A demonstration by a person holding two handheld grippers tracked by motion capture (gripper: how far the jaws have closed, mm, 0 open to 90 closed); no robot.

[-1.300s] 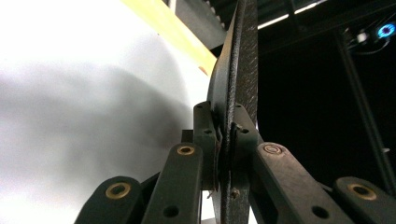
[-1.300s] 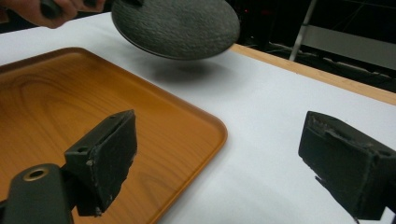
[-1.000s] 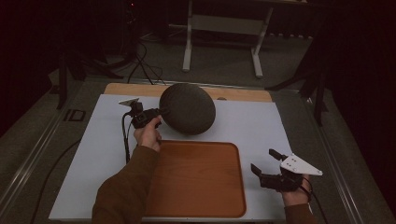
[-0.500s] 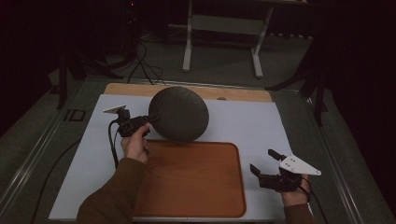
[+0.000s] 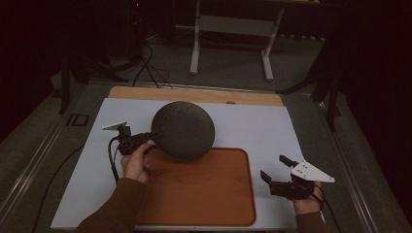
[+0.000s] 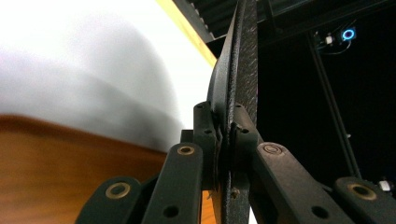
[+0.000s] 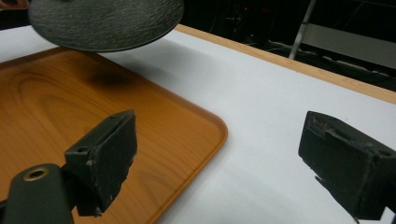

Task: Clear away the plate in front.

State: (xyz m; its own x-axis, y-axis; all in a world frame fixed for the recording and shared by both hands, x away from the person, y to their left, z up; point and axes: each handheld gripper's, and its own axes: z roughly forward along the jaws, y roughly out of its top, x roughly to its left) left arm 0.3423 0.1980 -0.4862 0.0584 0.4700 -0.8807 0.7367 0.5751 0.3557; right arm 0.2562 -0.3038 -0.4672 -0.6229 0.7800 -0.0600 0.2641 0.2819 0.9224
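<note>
A dark, rough-textured round plate [image 5: 183,128] hangs tilted above the far edge of the wooden tray [image 5: 204,199]. My left gripper [image 5: 154,136] is shut on the plate's left rim. In the left gripper view the plate's edge [image 6: 238,70] runs upright between the closed jaws of that gripper [image 6: 223,140]. My right gripper [image 5: 274,167] rests to the right of the tray, open and holding nothing. In the right gripper view its jaws [image 7: 229,156] stand wide over the white mat, with the tray's corner [image 7: 205,126] to the left and the plate [image 7: 107,21] at the top left.
A white mat [image 5: 262,126] covers the table, with a wooden strip [image 5: 194,94] along its far side. A white metal frame [image 5: 231,29] stands on the floor beyond. A black cable [image 5: 114,165] trails from the left gripper.
My left hand has brought the plate nearer and slightly left, from the far mat to over the tray's far edge. The right gripper has stayed put.
</note>
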